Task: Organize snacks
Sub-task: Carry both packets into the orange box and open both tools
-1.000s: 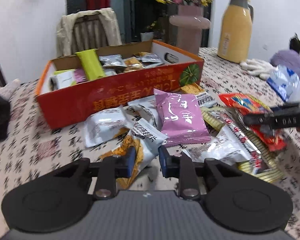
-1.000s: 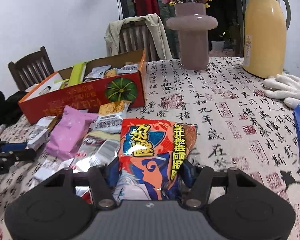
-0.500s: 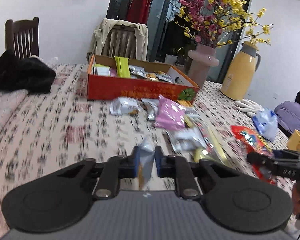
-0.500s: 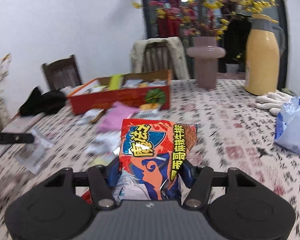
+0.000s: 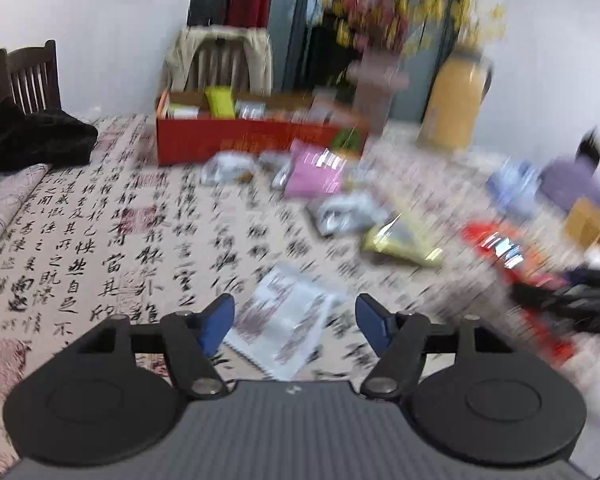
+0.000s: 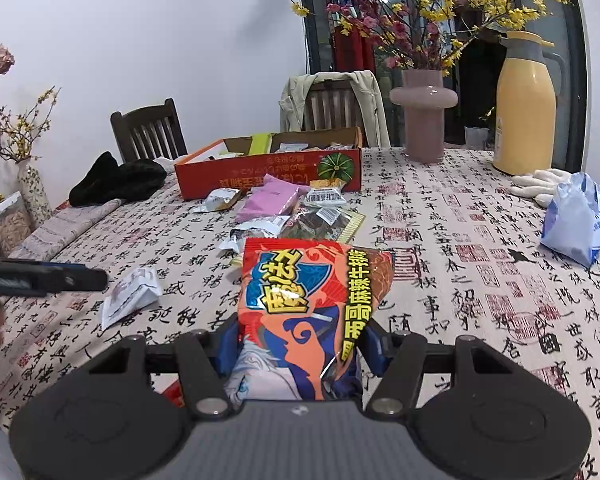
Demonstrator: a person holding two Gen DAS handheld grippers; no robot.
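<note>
left gripper [image 5: 295, 322]: jaws spread, having just been opening; nothing is pinched, and the small white packet [image 5: 282, 326] lies flat on the table [image 5: 100, 240] in the gap between the blue pads
right gripper [image 6: 298, 350]: pinching the lower part of an orange-red snack bag [image 6: 312, 308], which stands upright between its blue pads
left view only: the white packet directly ahead of the left gripper's fingers; much of this picture is blurred, sharper on its left side; the right gripper with its red bag shows as a dark smear at the right edge
right view only: sharp picture; the left gripper [image 6: 96, 278] enters from the left edge, side on, just above and beside the white packet [image 6: 130, 296], not touching it; a pale blue bag [image 6: 576, 216] and white gloves [image 6: 540, 184] lie far ahead to the right
snack pile: a pink pouch [image 6: 270, 198], silver packets and a yellow-edged pack lie loose beyond the right gripper's bag, just in front of the red box [image 6: 268, 172]
red box: open, snacks inside, far ahead of both grippers
behind the box: pink vase [image 6: 424, 116] with blossoms, yellow flask [image 6: 524, 104], two chairs
black cloth [image 5: 32, 140]: ahead and left of the left gripper, at the table's edge
</note>
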